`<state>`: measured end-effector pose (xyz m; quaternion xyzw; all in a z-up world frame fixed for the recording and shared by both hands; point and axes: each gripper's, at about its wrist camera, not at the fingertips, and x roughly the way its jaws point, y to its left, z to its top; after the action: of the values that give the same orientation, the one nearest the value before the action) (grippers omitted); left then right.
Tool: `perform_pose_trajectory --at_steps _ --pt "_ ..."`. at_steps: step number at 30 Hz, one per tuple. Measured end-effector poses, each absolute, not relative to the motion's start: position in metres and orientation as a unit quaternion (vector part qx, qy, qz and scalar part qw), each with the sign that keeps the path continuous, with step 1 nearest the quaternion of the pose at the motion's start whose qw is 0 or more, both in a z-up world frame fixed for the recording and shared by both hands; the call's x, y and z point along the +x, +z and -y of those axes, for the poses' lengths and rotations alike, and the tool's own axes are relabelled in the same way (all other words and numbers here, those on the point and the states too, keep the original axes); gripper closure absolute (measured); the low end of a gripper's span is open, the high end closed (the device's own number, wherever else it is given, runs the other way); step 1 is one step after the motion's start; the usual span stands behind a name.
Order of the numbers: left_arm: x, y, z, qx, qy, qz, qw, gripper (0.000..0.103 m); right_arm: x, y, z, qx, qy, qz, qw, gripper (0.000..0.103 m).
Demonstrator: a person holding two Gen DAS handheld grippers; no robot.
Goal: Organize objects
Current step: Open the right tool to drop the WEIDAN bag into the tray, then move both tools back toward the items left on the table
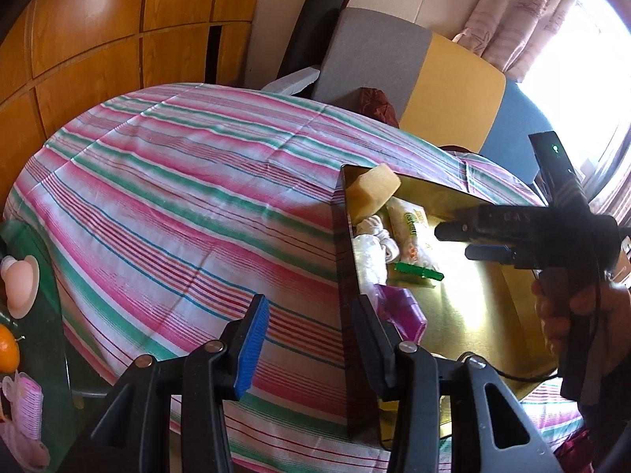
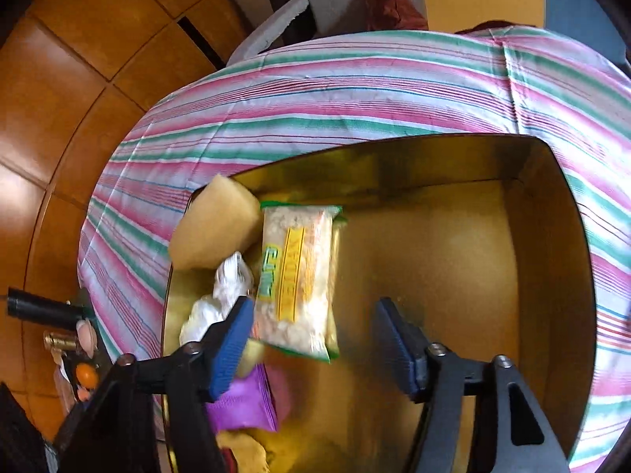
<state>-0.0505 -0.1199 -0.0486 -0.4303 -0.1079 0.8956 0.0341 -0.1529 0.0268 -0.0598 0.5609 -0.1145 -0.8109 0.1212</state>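
A gold box [image 1: 493,307] [image 2: 552,260] stands on the striped cloth. In it lie a yellow sponge [image 1: 376,189] [image 2: 215,228], a snack packet [image 1: 406,228] [image 2: 297,276], white cloth [image 1: 370,248] [image 2: 221,295], a green clip [image 1: 420,272] and a purple packet [image 1: 402,311] [image 2: 246,406]. My left gripper [image 1: 311,347] is open and empty, straddling the box's left wall. My right gripper [image 2: 315,347] is open and empty above the box, the snack packet just beyond its fingers; it also shows in the left wrist view [image 1: 469,242].
The striped cloth [image 1: 177,205] [image 2: 355,79] covers the table. At the left edge sit an orange [image 1: 8,349], a pink round object [image 1: 19,282] and a pink packet [image 1: 27,410]. A chair [image 1: 414,75] stands behind the table, wooden panelling [image 1: 98,27] beyond.
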Motion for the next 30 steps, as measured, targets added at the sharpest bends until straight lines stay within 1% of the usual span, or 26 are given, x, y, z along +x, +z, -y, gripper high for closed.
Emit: perform_pose_trajectory --at_steps 2,5,11,17,22,30 --pt "-0.048 -0.045 0.116 -0.426 0.898 0.104 0.037 0.059 -0.143 -0.055 -0.027 0.555 -0.816 0.106 0.127 0.028" --pt "-0.046 -0.039 0.111 -0.42 0.902 0.097 0.043 0.059 -0.127 -0.047 -0.029 0.545 -0.822 0.099 0.134 0.022" --pt "-0.041 -0.032 0.098 -0.413 0.905 0.084 0.056 0.059 -0.099 -0.035 -0.033 0.525 -0.834 0.093 0.146 0.015" --pt "-0.036 -0.028 0.087 -0.41 0.907 0.073 0.062 0.059 -0.073 -0.026 -0.042 0.509 -0.842 0.088 0.154 0.01" --pt "-0.033 -0.028 0.082 -0.414 0.906 0.068 0.061 0.059 -0.057 -0.023 -0.057 0.5 -0.848 0.089 0.15 0.008" --pt "-0.029 -0.027 0.074 -0.419 0.904 0.061 0.064 0.059 -0.034 -0.019 -0.109 0.484 -0.86 0.114 0.115 0.006"
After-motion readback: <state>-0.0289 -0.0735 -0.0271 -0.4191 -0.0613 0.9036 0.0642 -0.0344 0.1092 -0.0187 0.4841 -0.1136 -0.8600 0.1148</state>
